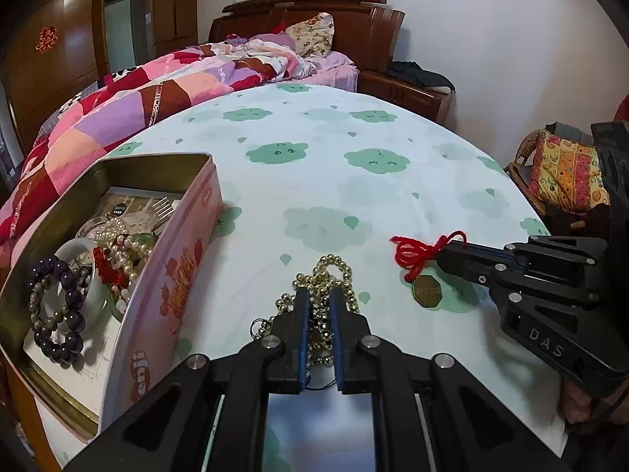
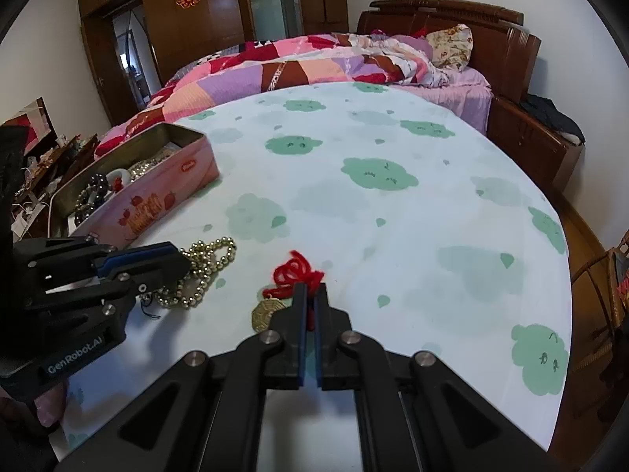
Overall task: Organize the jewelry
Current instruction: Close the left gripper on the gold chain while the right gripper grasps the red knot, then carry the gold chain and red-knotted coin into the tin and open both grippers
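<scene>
A gold bead necklace (image 1: pixel 334 267) lies bunched on the cloud-print tablecloth (image 1: pixel 314 181). My left gripper (image 1: pixel 318 295) is shut on it, with beads showing between the blue pads; the right wrist view shows that gripper (image 2: pixel 184 264) at the necklace (image 2: pixel 212 255) from the side. To the right, my right gripper (image 2: pixel 310 289) is shut on a red cord (image 2: pixel 295 269) that carries a gold octagonal pendant (image 2: pixel 267 314) resting on the cloth. In the left wrist view the right gripper (image 1: pixel 444 253) pinches the red cord (image 1: pixel 412 251) just above the pendant (image 1: pixel 426 291).
An open pink tin (image 1: pixel 184 244) at the table's left holds pearl strands, dark bead bracelets and a white bangle; it also shows as a tin (image 2: pixel 157 200) in the right wrist view. A bed (image 1: pixel 177 78) lies beyond the table, a wicker chair with a cushion (image 1: pixel 562 173) to the right.
</scene>
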`<state>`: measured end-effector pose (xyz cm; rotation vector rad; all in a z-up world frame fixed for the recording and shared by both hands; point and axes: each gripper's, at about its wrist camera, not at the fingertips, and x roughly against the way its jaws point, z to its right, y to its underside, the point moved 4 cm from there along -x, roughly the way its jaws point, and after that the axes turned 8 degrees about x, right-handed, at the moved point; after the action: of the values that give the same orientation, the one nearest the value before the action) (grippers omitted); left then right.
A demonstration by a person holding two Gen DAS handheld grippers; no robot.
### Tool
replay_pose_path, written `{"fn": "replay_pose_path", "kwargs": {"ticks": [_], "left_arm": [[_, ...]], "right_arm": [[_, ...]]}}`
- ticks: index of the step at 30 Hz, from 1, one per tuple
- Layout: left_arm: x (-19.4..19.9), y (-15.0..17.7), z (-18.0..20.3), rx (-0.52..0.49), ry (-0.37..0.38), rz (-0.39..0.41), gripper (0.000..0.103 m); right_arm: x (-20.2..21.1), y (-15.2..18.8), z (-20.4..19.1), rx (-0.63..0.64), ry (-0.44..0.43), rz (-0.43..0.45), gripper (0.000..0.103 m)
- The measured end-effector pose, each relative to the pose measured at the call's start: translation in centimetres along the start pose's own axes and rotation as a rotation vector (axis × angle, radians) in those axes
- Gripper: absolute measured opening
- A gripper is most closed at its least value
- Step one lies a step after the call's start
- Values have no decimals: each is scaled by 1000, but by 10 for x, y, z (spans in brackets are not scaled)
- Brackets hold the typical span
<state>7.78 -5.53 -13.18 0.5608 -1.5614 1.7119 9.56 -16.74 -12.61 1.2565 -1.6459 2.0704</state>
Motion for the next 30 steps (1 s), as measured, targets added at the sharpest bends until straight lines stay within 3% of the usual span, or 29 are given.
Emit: {"fn": "replay_pose_path", "kwargs": {"ticks": [30], "left_arm": [[70,-14,-12,25,-1,185,9]], "right_arm": [[58,-40,-24,43,-24,204,4]]}}
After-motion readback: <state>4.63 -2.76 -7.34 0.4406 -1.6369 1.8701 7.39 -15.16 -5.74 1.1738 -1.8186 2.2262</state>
